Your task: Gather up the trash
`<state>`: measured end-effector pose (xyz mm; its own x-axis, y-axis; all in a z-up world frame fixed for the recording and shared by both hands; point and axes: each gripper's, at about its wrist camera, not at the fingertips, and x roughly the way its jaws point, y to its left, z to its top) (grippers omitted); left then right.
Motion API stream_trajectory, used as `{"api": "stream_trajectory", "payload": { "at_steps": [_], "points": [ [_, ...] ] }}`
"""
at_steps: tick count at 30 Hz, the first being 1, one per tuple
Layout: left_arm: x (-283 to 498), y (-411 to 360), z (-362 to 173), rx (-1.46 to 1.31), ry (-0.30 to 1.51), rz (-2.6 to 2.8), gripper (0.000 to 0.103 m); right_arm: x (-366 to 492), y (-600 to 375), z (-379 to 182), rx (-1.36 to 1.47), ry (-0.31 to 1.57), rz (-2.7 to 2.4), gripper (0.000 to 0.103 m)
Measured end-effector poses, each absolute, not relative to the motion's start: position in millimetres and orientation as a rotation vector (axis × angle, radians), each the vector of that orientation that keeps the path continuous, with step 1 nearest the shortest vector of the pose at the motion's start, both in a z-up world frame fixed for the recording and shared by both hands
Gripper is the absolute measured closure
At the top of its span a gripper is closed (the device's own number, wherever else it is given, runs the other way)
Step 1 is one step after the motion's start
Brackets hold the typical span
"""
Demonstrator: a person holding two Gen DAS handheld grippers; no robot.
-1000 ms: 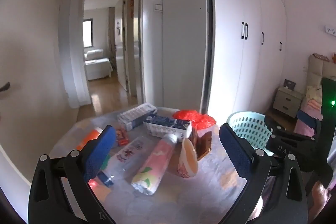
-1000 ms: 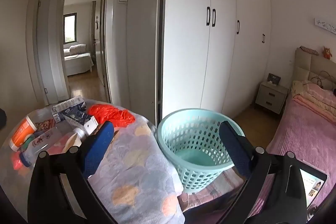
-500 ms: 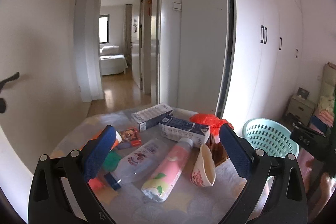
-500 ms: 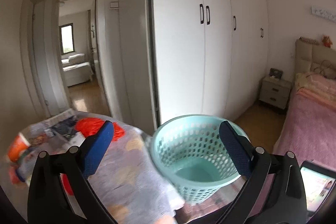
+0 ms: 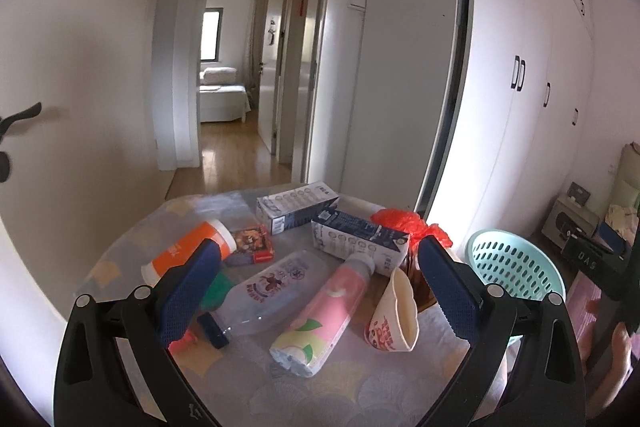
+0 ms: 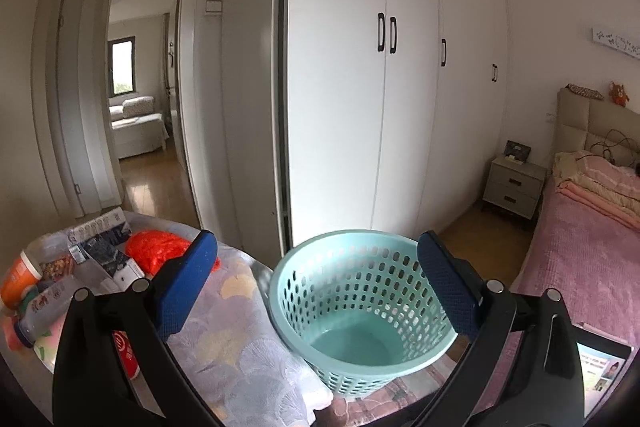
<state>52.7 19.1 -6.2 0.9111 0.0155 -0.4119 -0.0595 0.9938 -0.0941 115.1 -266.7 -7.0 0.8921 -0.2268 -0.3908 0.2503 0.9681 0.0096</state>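
My left claw [image 5: 320,287] hovers above the table [image 5: 360,395], fingers spread wide and holding nothing, aimed at the pink bottle [image 5: 324,311] lying among the trash. My right claw [image 6: 316,287] (equally agape) hangs level over the basket [image 6: 360,311] beside the table.

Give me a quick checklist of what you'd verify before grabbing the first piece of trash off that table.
1. Left gripper open with nothing in it: ok.
2. Right gripper open with nothing in it: ok.
3. Basket upright with nothing inside: ok.
4. A piece lying free to grasp, the pink bottle between the left gripper's fingers: ok.
5. Paper cup lies on its side, touching nothing visible on top: ok.
6. Whether the bottles hold liquid: cannot tell.
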Motion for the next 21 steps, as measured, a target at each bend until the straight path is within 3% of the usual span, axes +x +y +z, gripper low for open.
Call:
{"api": "stream_trajectory", "payload": {
  "at_steps": [21],
  "points": [
    [55, 34, -14, -0.117, 0.424, -0.011, 0.008, 103, -238, -6, 0.009, 0.421, -0.289, 0.007]
  ]
}}
